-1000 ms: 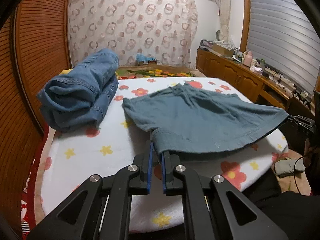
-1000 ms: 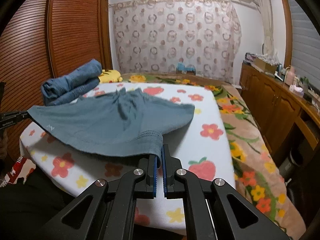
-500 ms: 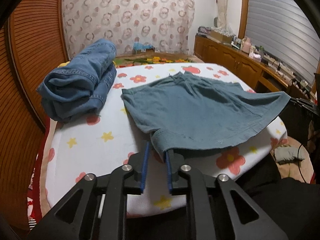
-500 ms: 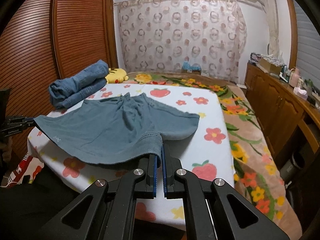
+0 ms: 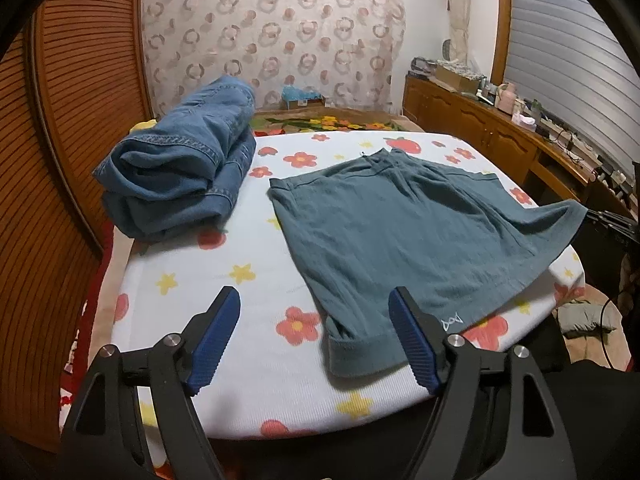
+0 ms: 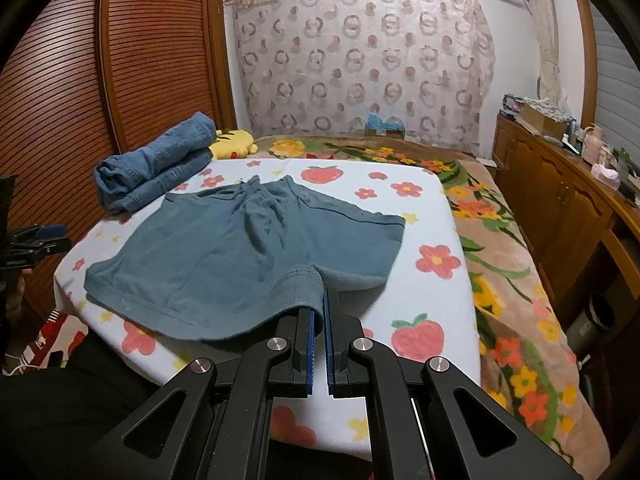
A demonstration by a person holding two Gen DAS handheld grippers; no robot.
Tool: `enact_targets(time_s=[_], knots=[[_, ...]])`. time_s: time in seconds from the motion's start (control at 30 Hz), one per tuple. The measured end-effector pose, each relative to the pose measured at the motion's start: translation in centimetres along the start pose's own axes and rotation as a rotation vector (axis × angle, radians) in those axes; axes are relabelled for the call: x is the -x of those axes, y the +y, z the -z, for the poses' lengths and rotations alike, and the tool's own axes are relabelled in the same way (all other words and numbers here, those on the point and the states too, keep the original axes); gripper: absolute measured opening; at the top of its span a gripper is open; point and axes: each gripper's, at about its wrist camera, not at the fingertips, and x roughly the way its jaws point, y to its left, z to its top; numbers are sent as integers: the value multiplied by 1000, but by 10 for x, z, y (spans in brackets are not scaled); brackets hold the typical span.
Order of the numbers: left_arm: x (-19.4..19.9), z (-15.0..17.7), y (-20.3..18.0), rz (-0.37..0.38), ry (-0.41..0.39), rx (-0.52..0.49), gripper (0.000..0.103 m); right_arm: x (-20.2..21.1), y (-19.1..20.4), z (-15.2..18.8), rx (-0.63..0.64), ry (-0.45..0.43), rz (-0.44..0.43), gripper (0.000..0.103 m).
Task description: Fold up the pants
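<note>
Grey-blue shorts [image 5: 404, 236] lie spread on the flower-print table cover [image 5: 248, 320], waistband at the far side. My left gripper [image 5: 316, 312] is open wide; one leg hem lies on the cover just ahead of its right finger [image 5: 412, 336], not held. In the right wrist view the shorts [image 6: 240, 248] lie flat. My right gripper [image 6: 318, 312] is shut on the hem of the other leg and holds it slightly off the cover. The left gripper shows there at the left edge [image 6: 36, 240].
Folded blue jeans [image 5: 180, 164] are stacked at the far left of the table; they also show in the right wrist view [image 6: 156, 164], beside a yellow plush toy [image 6: 234, 144]. Wooden slatted doors [image 5: 60, 140] stand on the left. A wooden cabinet [image 6: 560, 204] runs along the right.
My left gripper has opened and let go of the leg hem, which dropped onto the cover. The shorts now lie flatter. My right gripper stays shut on its hem.
</note>
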Motion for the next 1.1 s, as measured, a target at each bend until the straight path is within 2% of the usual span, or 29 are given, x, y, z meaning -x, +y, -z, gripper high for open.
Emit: enact_targets(time_s=[0.2,0.47,0.9,1.1], knots=[[-12,-3,0,-27,-8,1,78,-8,12,-8,25,-22,-40,4],[-26,-3,-1,-26,-4,10,78,-29,38,-20,84,-42,-125,4],[-22,-7,9,-50,-35,37,78,-60,89,-55,207,-59,-343,4],[-24,-4,16,-58,-35,52,78,-85,97,-46,221,-9,-422,4]])
